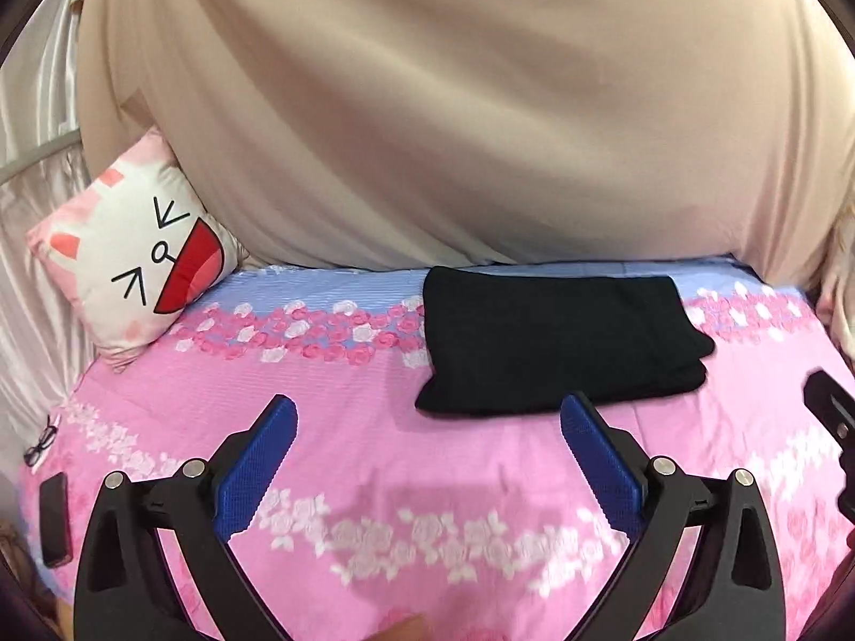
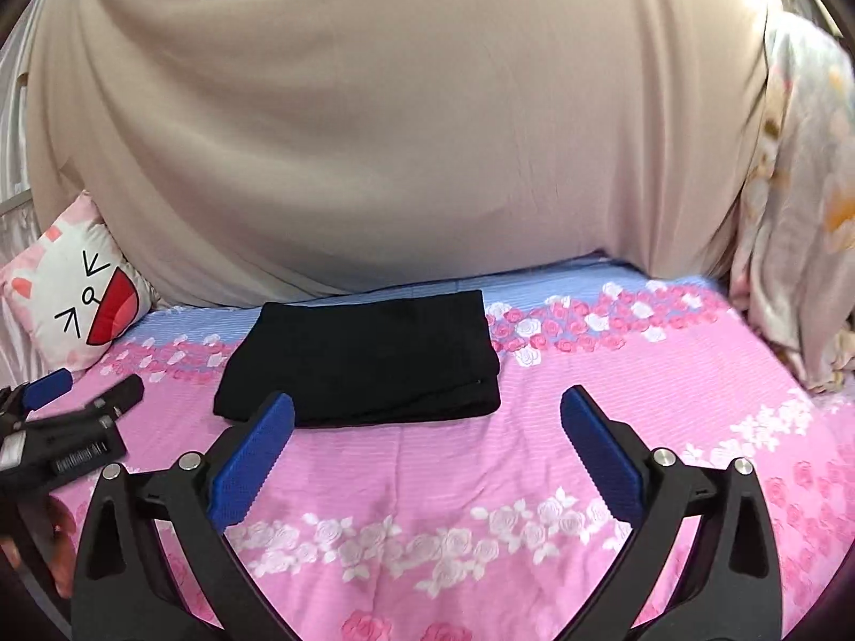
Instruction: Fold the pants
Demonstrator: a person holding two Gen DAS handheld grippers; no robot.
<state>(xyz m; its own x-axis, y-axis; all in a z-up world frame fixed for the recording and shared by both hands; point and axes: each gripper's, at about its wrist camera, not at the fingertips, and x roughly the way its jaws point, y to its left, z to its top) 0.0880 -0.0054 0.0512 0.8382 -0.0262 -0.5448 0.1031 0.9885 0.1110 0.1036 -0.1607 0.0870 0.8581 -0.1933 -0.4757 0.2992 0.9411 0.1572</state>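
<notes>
Black pants (image 1: pixel 561 342) are seen folded flat on the pink floral bed (image 1: pixel 374 459), at 12 o'clock of both grippers. Left gripper (image 1: pixel 427 459) and right gripper (image 2: pixel 427 454) jaws are spread wide, nothing pinched.

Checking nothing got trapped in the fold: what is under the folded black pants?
The folded black pants lie on the pink floral bedsheet, which shows all around them. Whatever is beneath or inside the fold is covered.

Cat pillow (image 1: pixel 133 262) at left; beige curtain (image 1: pixel 427 107) across top; glasses (image 1: pixel 41 446) and phone (image 1: pixel 55 518) lower left; floral sheet (image 1: pixel 427 481) below.
</notes>
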